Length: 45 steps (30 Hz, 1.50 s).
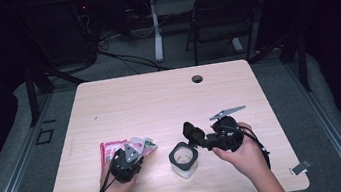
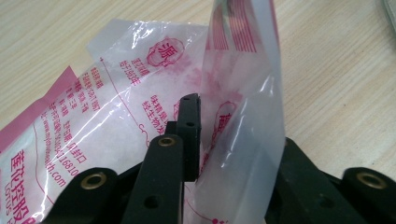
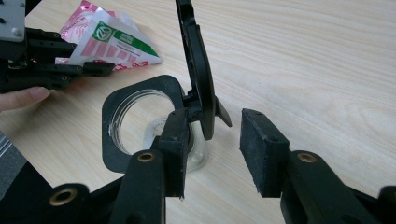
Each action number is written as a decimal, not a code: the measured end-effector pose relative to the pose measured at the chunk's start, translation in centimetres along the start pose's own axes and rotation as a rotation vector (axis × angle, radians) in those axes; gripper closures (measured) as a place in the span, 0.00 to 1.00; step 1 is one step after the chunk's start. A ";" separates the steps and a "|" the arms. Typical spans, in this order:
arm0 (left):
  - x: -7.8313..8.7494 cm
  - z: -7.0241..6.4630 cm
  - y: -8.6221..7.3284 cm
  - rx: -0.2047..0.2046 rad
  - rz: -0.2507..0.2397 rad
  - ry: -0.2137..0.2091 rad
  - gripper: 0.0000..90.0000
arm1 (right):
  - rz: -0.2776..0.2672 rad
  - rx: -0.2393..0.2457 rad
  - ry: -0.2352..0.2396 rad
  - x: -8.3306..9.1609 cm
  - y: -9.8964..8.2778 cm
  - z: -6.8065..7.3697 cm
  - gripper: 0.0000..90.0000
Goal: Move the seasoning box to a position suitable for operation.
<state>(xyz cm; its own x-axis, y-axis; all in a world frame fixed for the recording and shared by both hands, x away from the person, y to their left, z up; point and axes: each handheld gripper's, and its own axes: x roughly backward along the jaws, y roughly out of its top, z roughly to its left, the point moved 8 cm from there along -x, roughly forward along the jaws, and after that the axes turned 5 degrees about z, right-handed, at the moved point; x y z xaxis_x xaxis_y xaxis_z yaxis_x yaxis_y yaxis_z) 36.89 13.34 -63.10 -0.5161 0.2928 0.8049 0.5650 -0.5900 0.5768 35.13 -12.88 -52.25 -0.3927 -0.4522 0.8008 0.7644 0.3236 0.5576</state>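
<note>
Room: a dark workspace; behind the table stand a folding chair (image 1: 228, 14), a white desk leg and loose cables on grey floor.
Table (image 1: 158, 97): pale wood grain, with a round cable hole (image 1: 197, 78) near its far edge.
Left gripper (image 1: 129, 155): held in the person's left hand (image 1: 112, 182) at the table's near left; its jaws are drawn close on an upright fold of the packet's film, which stands between them in the left gripper view.
Packet (image 2: 116, 107): a clear plastic sachet with pink and red print, lying on the wood at the near left; one end is lifted into the left gripper. In the right gripper view its other face shows a green and white label (image 3: 114, 39).
Jar (image 1: 184, 158): a small clear container with a black square collar, upright near the table's middle front, between the two hands.
Lid (image 3: 198, 70): a black hinged flap, tipped up on edge above the jar's open mouth.
Right gripper (image 3: 212, 154): held in the right hand (image 1: 245, 156), just right of the jar; the jaws stand apart, one beside the hinge at the jar's collar, the other clear of it. Whether the pads press on anything cannot be told.
</note>
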 end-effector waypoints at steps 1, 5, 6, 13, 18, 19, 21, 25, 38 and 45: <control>0.0 0.1 0.1 0.016 -0.006 -0.005 0.87 | -0.001 -0.001 0.001 0.0 0.0 0.0 0.70; 0.0 0.2 0.1 0.037 0.010 -0.026 0.88 | 0.000 -0.005 -0.002 0.0 -0.1 0.0 0.70; 0.0 0.3 0.1 0.036 0.016 -0.031 0.88 | 0.000 -0.007 0.000 0.0 -0.1 0.0 0.70; 0.1 0.6 0.3 0.063 0.051 -0.087 0.88 | 0.002 -0.010 -0.008 0.0 -0.4 -0.1 0.70; 0.1 0.8 0.4 0.070 0.076 -0.095 0.90 | 0.007 -0.010 -0.007 0.0 -0.6 -0.1 0.70; 0.1 0.8 0.5 0.072 0.083 -0.097 0.91 | 0.007 -0.011 -0.009 0.0 -0.6 -0.1 0.70; 0.2 0.8 0.5 0.077 0.095 -0.102 0.92 | 0.010 -0.015 -0.008 0.1 -0.7 -0.1 0.70; 0.2 0.9 0.6 0.077 0.107 -0.109 0.93 | 0.004 -0.017 -0.011 0.2 -0.8 -0.2 0.69; 0.8 1.1 0.8 0.073 0.109 -0.115 0.97 | 0.003 -0.023 -0.016 0.3 -0.9 -0.4 0.69; 1.8 1.4 1.1 0.067 0.090 -0.113 0.97 | 0.000 -0.026 -0.011 0.3 -0.9 -0.4 0.69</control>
<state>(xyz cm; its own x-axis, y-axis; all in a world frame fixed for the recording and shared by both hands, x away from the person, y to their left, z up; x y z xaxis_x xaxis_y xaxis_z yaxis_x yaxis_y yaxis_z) 37.47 14.28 -60.86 -0.3874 0.3261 0.8623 0.6496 -0.5671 0.5063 34.54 -13.61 -52.55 -0.3983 -0.4428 0.8033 0.7775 0.3018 0.5518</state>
